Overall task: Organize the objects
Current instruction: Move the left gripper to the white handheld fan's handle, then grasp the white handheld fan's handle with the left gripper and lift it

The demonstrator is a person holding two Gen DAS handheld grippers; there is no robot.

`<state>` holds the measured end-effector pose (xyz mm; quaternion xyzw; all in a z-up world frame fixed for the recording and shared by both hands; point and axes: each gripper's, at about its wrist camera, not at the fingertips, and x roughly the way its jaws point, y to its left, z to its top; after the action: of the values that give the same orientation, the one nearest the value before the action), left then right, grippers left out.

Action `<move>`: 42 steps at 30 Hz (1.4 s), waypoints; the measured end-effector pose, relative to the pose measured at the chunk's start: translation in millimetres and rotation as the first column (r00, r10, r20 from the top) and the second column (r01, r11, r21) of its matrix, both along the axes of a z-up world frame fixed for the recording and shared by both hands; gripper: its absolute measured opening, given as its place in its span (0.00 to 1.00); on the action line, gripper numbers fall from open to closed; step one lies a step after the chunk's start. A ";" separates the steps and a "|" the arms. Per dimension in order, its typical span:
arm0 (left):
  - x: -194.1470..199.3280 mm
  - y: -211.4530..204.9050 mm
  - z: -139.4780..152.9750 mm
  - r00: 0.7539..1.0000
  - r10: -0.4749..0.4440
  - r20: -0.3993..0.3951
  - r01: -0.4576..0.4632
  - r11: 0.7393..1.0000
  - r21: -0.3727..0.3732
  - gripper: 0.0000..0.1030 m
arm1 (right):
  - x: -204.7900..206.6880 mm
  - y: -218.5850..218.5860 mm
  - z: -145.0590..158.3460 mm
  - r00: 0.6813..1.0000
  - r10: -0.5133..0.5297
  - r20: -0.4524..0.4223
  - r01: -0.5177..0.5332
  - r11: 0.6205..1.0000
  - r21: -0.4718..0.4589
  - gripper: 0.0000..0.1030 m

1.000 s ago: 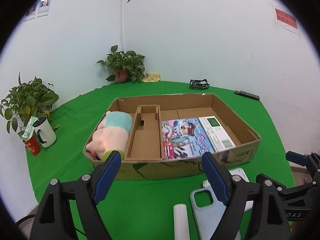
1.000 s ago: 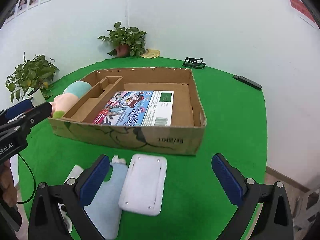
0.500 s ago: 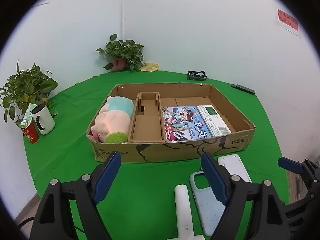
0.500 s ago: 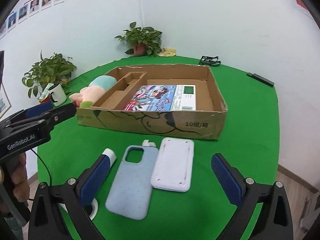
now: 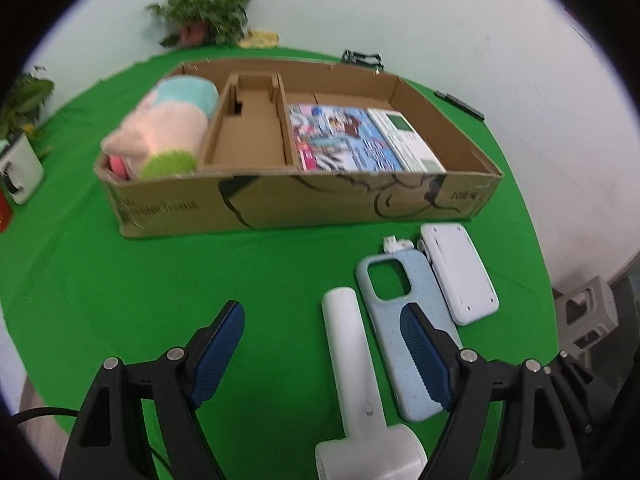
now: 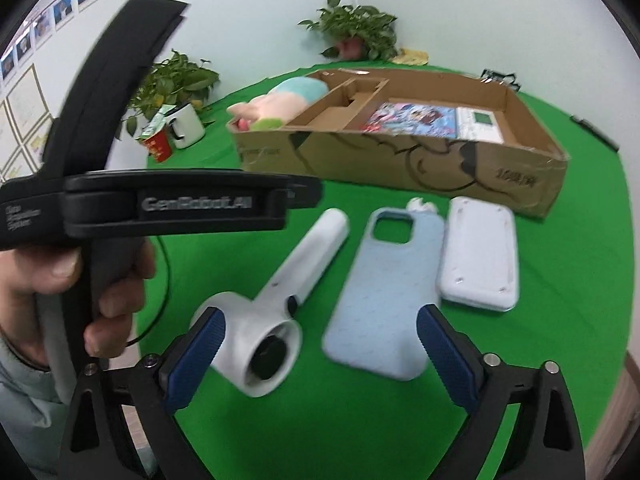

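On the green cloth in front of the cardboard box (image 5: 304, 204) lie a white hand-held device (image 5: 352, 364), a light blue phone case (image 5: 396, 312) and a white flat pack (image 5: 460, 272). A plush toy (image 5: 164, 132) fills the box's left compartment and a colourful book (image 5: 340, 136) its right one. My left gripper (image 5: 320, 312) hovers over the device's handle, jaws closing, pads clear of it. My right gripper (image 6: 320, 318) hangs above the device's round head (image 6: 264, 344) and the case (image 6: 384, 280), jaws closing, touching neither.
A small white plug (image 5: 394, 243) lies behind the case. A hand (image 6: 48, 280) holds the left gripper's body (image 6: 160, 204) close on the right wrist view's left. Potted plants (image 6: 356, 28), a white mug (image 6: 186, 126) and a red cup (image 6: 158, 146) stand near the table's edge.
Both grippers have tipped downward and come closer to the things on the cloth. Their jaws have narrowed a little. The left gripper now looms large in the right wrist view.
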<state>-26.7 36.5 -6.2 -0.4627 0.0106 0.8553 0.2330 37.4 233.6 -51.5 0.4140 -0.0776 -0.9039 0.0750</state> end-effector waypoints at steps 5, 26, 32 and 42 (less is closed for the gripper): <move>-13.3 6.9 -22.0 0.991 -0.057 0.122 0.051 0.998 0.045 0.56 | -2.4 -16.4 -12.9 0.997 0.056 0.053 -0.054 0.998 -0.039 0.75; -16.7 4.1 -39.2 0.953 -0.125 0.277 0.095 0.988 0.120 0.27 | 26.2 -47.4 -31.8 0.981 0.124 0.147 -0.122 0.992 -0.024 0.39; -12.6 -9.9 -37.2 0.956 -0.045 0.289 0.011 0.993 0.119 0.26 | 43.3 -43.5 -32.0 0.982 0.104 0.155 -0.100 0.994 -0.037 0.38; -21.7 -23.8 -32.1 0.946 -0.006 0.323 -0.034 0.992 0.118 0.27 | 53.8 -31.7 -26.0 0.986 0.031 0.164 -0.031 1.000 -0.004 0.38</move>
<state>-48.4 12.7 -38.3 -0.5813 -0.0833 0.7687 0.2535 91.2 201.9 -77.5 0.4882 -0.0777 -0.8653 0.0825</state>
